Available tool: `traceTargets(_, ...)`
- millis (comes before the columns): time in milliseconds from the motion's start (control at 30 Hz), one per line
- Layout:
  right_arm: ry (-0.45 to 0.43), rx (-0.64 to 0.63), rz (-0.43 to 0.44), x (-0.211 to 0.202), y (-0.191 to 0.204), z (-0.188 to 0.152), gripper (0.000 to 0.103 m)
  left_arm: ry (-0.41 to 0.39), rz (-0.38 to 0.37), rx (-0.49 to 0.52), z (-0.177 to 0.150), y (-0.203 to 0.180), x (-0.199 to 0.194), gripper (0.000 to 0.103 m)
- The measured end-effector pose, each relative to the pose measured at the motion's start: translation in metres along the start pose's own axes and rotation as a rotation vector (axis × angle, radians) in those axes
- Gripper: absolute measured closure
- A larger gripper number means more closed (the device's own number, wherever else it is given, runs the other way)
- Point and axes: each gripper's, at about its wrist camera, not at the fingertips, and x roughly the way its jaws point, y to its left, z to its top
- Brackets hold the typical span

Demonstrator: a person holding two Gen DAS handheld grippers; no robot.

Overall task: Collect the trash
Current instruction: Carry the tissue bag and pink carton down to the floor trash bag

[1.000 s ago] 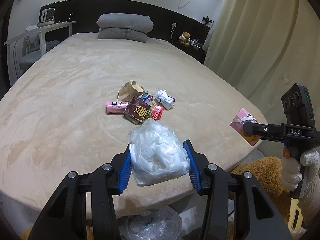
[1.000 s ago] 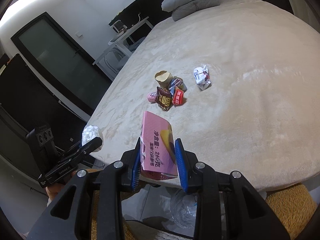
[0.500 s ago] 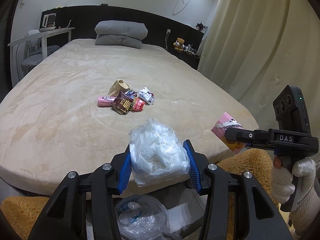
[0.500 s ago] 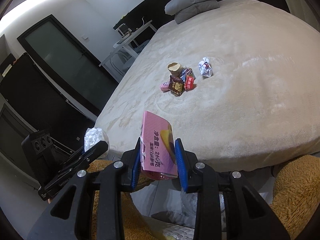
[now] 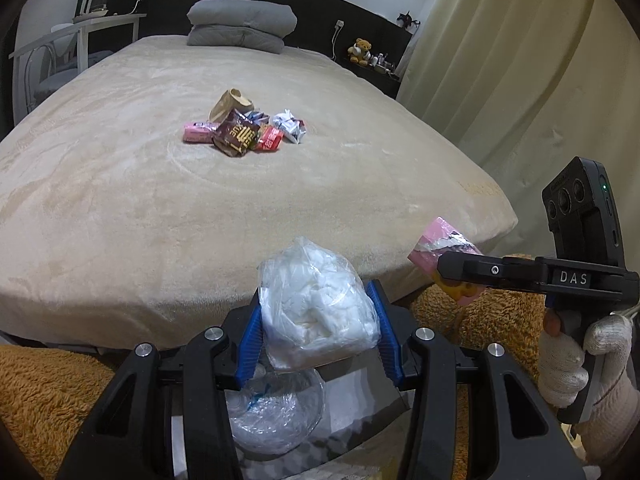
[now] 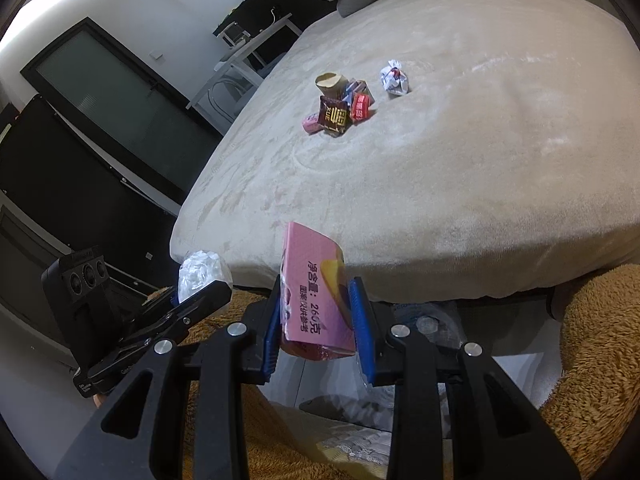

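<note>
My left gripper (image 5: 318, 334) is shut on a clear plastic bag of white tissue (image 5: 316, 312), held past the foot of the bed. Below it sits a bin lined with clear plastic (image 5: 276, 416). My right gripper (image 6: 316, 330) is shut on a pink carton with printed text (image 6: 314, 292); the same carton (image 5: 434, 246) and gripper show at the right of the left wrist view, held by a gloved hand (image 5: 568, 360). A pile of wrappers (image 5: 244, 132) lies in the middle of the bed, with a crumpled white wrapper (image 6: 394, 78) beside it.
The beige bed (image 5: 120, 200) fills both views, grey pillows (image 5: 240, 24) at its head. A brown plush rug (image 5: 44, 392) flanks the bin. Curtains (image 5: 520, 60) hang on the right; a white desk (image 5: 80, 28) and dark doors (image 6: 100, 92) stand on the left.
Both grippers have pulled back from the bed and sunk, each still holding its item. The bed edge, the lined bin and the brown rug have come into view beneath them.
</note>
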Motion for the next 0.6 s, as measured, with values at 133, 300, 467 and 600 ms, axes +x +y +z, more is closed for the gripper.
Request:
traceTargets(133, 0.066, 0.024, 0.003, 0.026, -0.013, -0.006, 0.071, 0.073, -0.015, -0.029, -0.012, 0.008, 0.028, 0.056)
traceTargets(300, 0.168, 0.051, -0.01, 0.064, -0.028, -0.014, 0.071, 0.216, -0.013, -0.048, -0.031, 0.017, 0.068, 0.056)
traceTargets(467, 0.26, 0.096, -0.026, 0.091, -0.047, -0.022, 0.071, 0.338, -0.013, -0.087, -0.045, 0.032, 0.094, 0.056)
traceTargets(600, 0.33, 0.134, -0.037, 0.111, -0.061, -0.029, 0.071, 0.425, -0.022, -0.132, -0.059, 0.042, 0.116, 0.056)
